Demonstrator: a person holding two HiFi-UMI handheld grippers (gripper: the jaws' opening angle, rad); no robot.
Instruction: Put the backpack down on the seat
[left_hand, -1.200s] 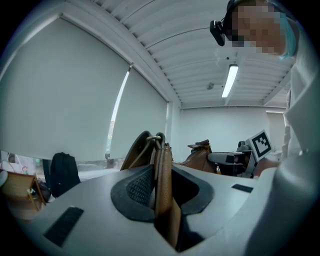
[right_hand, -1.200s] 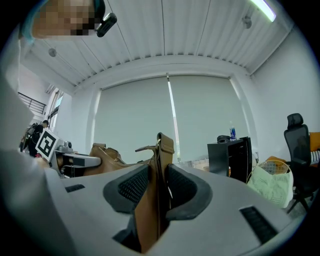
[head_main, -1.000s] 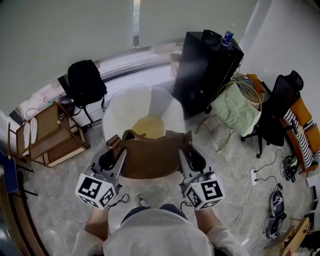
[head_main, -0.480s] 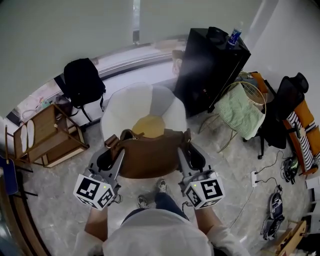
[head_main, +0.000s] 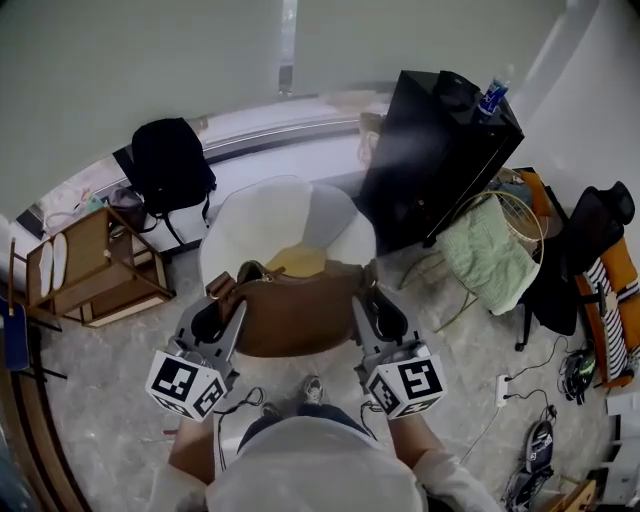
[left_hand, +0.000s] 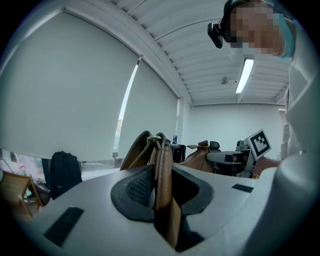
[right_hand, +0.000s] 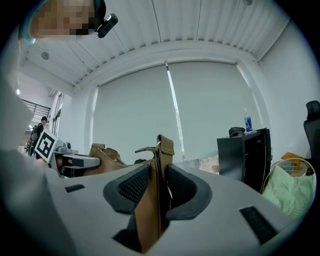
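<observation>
A brown leather backpack (head_main: 295, 315) hangs between my two grippers, in front of a white round chair (head_main: 255, 225) with a yellow cushion (head_main: 298, 262) on its seat. The bag's far edge covers the seat's near rim. My left gripper (head_main: 222, 302) is shut on the bag's left strap (left_hand: 162, 170), which stands upright between the dark pads (left_hand: 137, 186). My right gripper (head_main: 368, 300) is shut on the right strap (right_hand: 161, 155) in the same way. Both grippers point roughly level toward the chair. In each gripper view the other gripper's marker cube shows beyond the bag.
A black backpack (head_main: 172, 165) leans by the window behind the chair. A wooden rack (head_main: 95, 265) stands to the left. On the right are a black cabinet (head_main: 440, 150), a basket with green cloth (head_main: 490, 250) and an office chair (head_main: 585, 235). Cables and a power strip (head_main: 500, 390) lie on the floor.
Both grippers have carried the backpack forward toward the white chair, so it now hides more of the yellow cushion. Both grips on the straps look the same.
</observation>
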